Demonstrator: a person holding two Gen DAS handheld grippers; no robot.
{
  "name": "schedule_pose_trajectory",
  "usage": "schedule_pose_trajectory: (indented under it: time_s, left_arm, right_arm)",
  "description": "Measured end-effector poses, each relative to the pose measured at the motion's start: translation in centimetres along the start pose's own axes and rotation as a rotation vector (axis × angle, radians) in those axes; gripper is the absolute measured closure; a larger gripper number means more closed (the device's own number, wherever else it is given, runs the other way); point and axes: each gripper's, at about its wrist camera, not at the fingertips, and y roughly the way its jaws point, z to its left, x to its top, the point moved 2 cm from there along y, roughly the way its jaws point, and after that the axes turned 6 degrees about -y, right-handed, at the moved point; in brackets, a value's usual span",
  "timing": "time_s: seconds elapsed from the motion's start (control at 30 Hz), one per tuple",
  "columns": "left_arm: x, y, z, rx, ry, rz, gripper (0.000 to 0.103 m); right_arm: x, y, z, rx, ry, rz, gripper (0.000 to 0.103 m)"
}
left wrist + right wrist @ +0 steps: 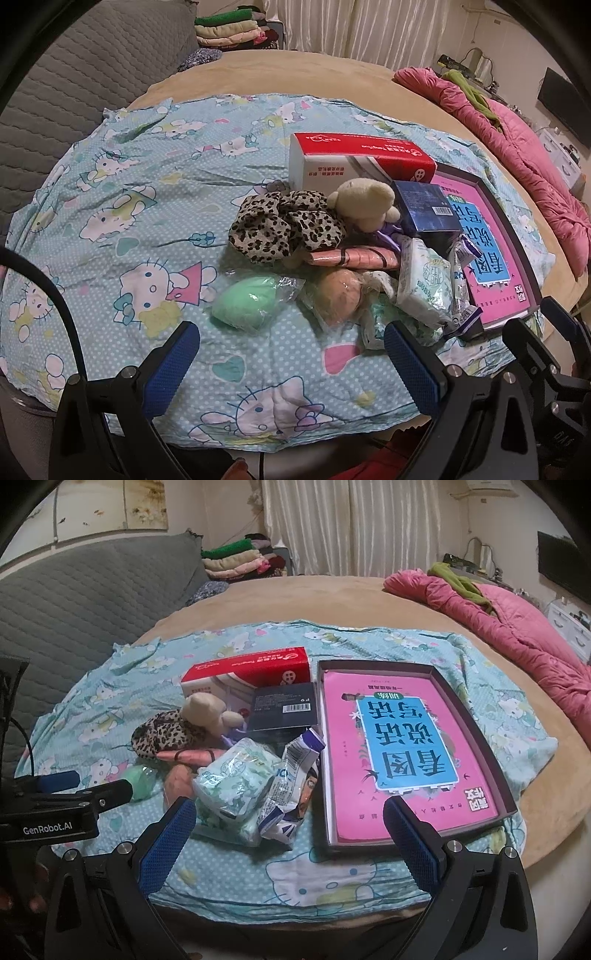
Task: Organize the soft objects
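The left gripper (291,363) is wide open, its two blue pads spread apart with nothing between them, and it hangs above the near part of the blue cartoon-cat sheet (110,229). Just beyond its fingers lie the green sponge in clear wrap (243,301) on the left and the peach sponge in clear wrap (341,297) on the right, close to each other. The right gripper (290,840) is also wide open and holds nothing; its left pad is near the tissue pack (236,779) and its right pad is over the near edge of the dark tray (476,723). In that tray lies the pink book (406,749) with a blue label, flat. Left of the tray is the pile of things. The crumpled snack packet (291,794) leans against the tissue pack. Behind them lies a rolled pink cloth with dark bands (351,258), and farther on the leopard scrunchie (284,227) touches the cream teddy bear (365,201). The bear leans against the dark blue box (424,210), and the red and white box (354,162) stands at the far side of the pile. The sheet is spread on a tan bed cover (332,598). At the far right is a pink quilt (517,616) with a green cloth (458,579) on it. At the far left is a grey quilted headboard (92,590), and behind it a stack of folded clothes (236,561).
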Motion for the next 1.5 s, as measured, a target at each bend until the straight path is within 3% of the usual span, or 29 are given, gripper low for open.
schedule_pose_trajectory:
  time_s: [0.87,1.5]
  left_arm:
    - [-0.2,0.7,0.6,0.012,-0.013,0.012,0.002]
    - [0.1,3.6,5.9,-0.035,-0.143,0.078,0.002]
  right_arm:
    - [0.0,0.1,0.1,0.02,0.006,0.005,0.002]
    - [0.5,2.4,2.8,0.068,-0.065,0.038,0.002]
